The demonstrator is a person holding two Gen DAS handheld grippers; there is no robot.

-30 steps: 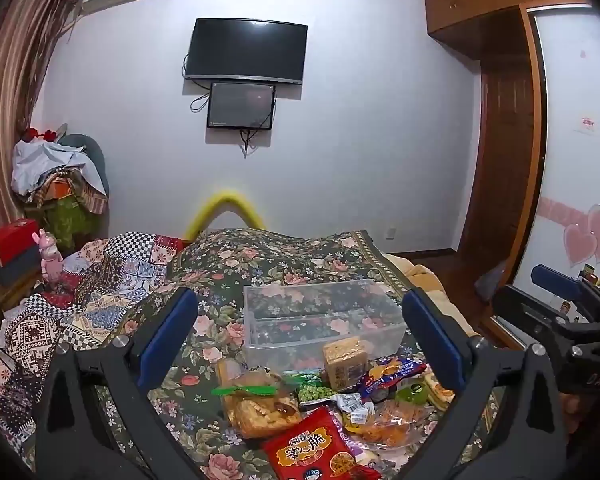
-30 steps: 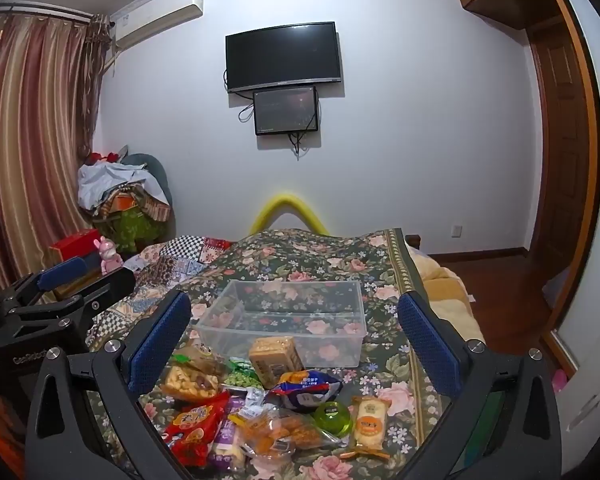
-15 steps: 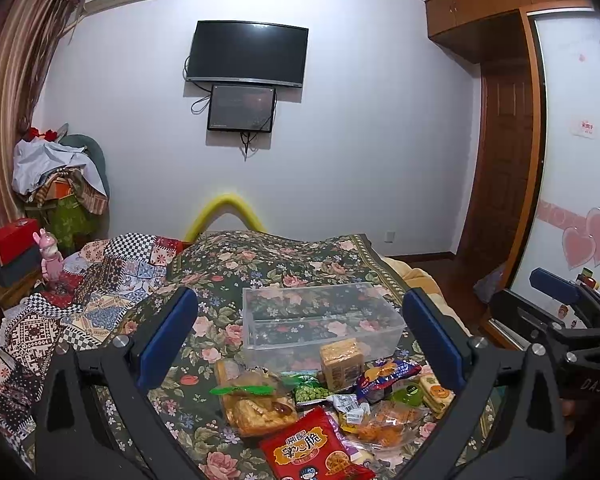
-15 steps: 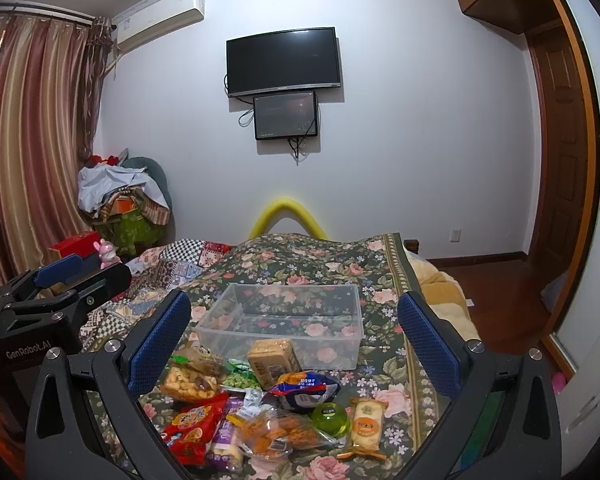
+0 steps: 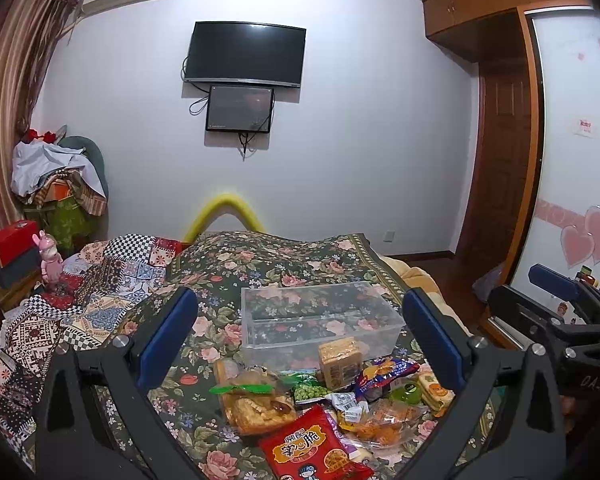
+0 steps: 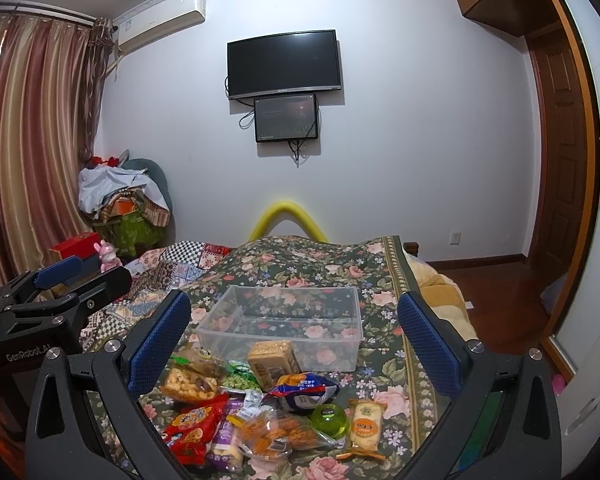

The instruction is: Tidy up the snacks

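Observation:
A clear plastic bin [image 5: 320, 320] [image 6: 288, 324] stands empty on the floral bedspread. In front of it lies a pile of snacks: a red packet [image 5: 312, 446] [image 6: 192, 428], a brown cracker block [image 5: 340, 362] [image 6: 272, 362], a blue-orange packet [image 6: 300, 390], a green jelly cup [image 6: 329, 420], green peas [image 5: 310, 392] and clear bags of fried snacks [image 5: 256, 404]. My left gripper [image 5: 300, 344] is open and empty above the pile. My right gripper [image 6: 294, 340] is open and empty, also above the pile. Each gripper shows at the edge of the other's view.
The bed's floral cover [image 6: 324, 268] runs to the far wall, with a patchwork quilt [image 5: 92, 288] on the left. A chair heaped with clothes [image 6: 120, 200] stands at the left. A wardrobe [image 5: 568, 200] and door stand on the right.
Both cameras have tilted slightly upward, so the bin and snacks sit a little lower in view. Both grippers stay open and empty.

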